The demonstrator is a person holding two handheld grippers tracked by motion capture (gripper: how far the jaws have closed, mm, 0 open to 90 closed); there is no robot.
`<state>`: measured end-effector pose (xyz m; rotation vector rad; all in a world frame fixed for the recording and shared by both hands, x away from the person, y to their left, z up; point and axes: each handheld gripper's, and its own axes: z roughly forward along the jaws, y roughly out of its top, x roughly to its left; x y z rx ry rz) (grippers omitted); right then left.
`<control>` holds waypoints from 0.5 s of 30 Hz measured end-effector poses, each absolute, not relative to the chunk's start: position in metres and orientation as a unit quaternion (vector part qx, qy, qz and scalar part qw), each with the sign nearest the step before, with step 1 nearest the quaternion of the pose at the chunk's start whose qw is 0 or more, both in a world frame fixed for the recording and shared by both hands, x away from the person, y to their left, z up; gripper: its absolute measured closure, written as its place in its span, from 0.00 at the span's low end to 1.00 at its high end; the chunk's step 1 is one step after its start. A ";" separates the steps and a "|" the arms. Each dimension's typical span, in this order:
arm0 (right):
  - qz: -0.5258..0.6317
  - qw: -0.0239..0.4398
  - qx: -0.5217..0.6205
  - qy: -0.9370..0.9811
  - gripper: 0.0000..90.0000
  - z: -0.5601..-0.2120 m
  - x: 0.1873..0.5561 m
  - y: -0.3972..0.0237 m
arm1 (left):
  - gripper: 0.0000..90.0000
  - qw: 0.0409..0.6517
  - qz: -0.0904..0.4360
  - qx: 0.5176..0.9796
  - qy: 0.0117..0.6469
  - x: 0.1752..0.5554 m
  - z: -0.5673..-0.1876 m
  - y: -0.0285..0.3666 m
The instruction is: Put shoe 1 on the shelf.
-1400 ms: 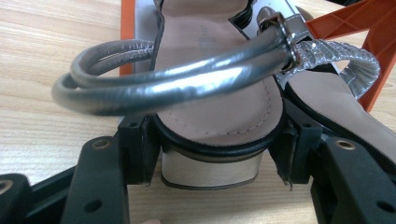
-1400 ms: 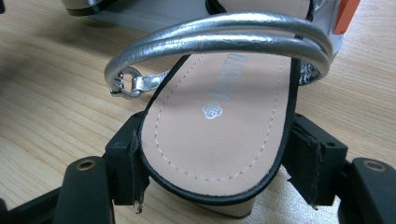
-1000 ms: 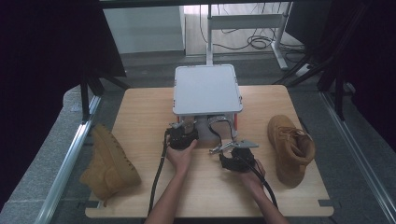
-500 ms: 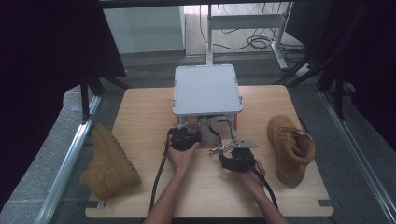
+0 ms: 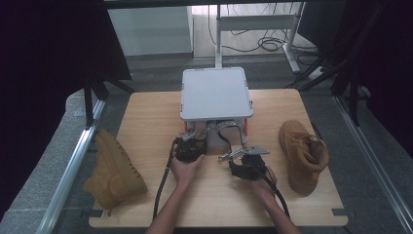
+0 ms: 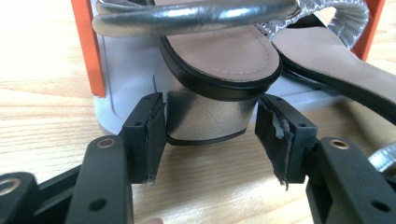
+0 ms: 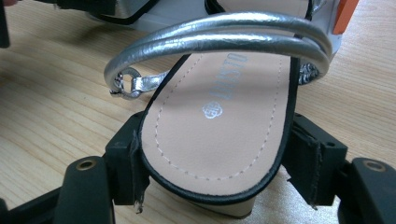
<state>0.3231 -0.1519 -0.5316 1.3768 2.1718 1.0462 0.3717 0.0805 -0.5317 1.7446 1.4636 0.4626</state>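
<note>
High view: on the wooden surface a grey box with a closed lid stands at the far middle. Two sandals stick out from under its near edge. The left gripper and the right gripper sit just near of the box, each at one sandal. A tan boot lies at the left edge, a second tan boot stands at the right.

Left gripper view: the jaws stand apart on either side of the silver block heel of the left sandal; they have just been closing, one pad close to the heel, the other with a gap.

Right gripper view: the jaws are clamped on the heel end of the right sandal, its silver strap arching above the insole
</note>
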 end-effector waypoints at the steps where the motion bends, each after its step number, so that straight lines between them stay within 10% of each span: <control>1: 0.370 0.182 0.488 0.769 0.35 -0.532 0.323 -0.152 | 0.49 0.396 0.186 0.687 0.580 0.372 -0.532 0.078; 15: 0.372 0.180 0.486 0.770 0.35 -0.532 0.323 -0.153 | 0.50 0.391 0.209 0.653 0.614 0.379 -0.533 0.063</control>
